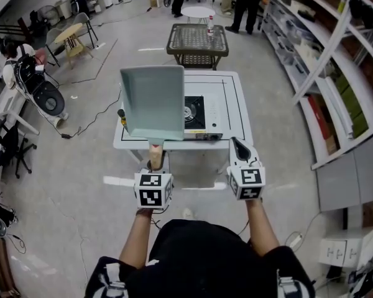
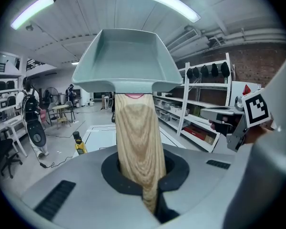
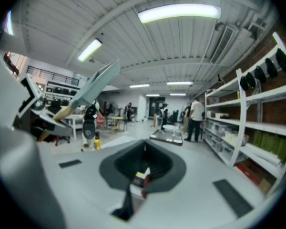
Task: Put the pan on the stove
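We've got the pan (image 1: pixel 152 101) pinched by its wood handle in the left gripper (image 1: pixel 155 161), up in the air, not yet on the stove (image 1: pixel 196 113); it covers the stove's left part. Right gripper (image 1: pixel 237 144) pressed together, empty. Oil bottle (image 1: pixel 120 115) at left edge of table (image 1: pixel 233 126); wicker table (image 1: pixel 198 42) beyond, shelves (image 1: pixel 336 92) at right.

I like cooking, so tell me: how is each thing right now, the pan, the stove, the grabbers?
pan: up in the air, held by its wooden handle.
stove: on the table, burner bare.
left gripper: shut on the pan's handle.
right gripper: shut, empty.
bottle: standing upright on the table.
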`<action>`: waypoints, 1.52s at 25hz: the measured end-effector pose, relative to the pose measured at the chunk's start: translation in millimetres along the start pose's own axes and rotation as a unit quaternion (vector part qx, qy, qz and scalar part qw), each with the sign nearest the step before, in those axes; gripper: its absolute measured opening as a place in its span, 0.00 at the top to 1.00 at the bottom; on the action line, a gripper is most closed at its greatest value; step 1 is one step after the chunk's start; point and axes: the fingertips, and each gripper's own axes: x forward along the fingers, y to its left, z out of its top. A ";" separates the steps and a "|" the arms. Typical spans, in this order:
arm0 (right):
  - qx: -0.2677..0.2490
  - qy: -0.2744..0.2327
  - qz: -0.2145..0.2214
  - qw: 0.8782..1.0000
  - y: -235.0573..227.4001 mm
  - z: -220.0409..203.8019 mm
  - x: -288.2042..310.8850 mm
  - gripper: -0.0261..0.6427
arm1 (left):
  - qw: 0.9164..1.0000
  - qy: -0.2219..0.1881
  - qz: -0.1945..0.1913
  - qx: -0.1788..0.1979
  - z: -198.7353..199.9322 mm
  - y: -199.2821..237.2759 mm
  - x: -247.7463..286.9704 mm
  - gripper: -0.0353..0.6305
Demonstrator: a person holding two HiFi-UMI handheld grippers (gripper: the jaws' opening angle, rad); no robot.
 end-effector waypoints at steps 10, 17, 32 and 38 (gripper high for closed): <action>-0.001 0.018 -0.012 1.000 -1.7 -7.6 62.1 0.91 | 1.000 0.018 -0.022 0.008 6.8 30.1 62.5 0.91; -0.004 0.027 -0.009 1.000 -9.3 -7.3 85.4 0.91 | 0.999 0.041 -0.025 0.004 3.2 33.2 89.6 0.91; -0.021 0.031 0.025 0.999 -43.6 -8.8 128.5 0.91 | 0.994 0.105 -0.021 -0.012 -11.8 20.5 147.6 0.91; -0.036 0.037 0.040 0.998 -56.1 -13.2 140.4 0.91 | 0.989 0.149 -0.008 -0.008 -28.7 15.2 173.5 0.91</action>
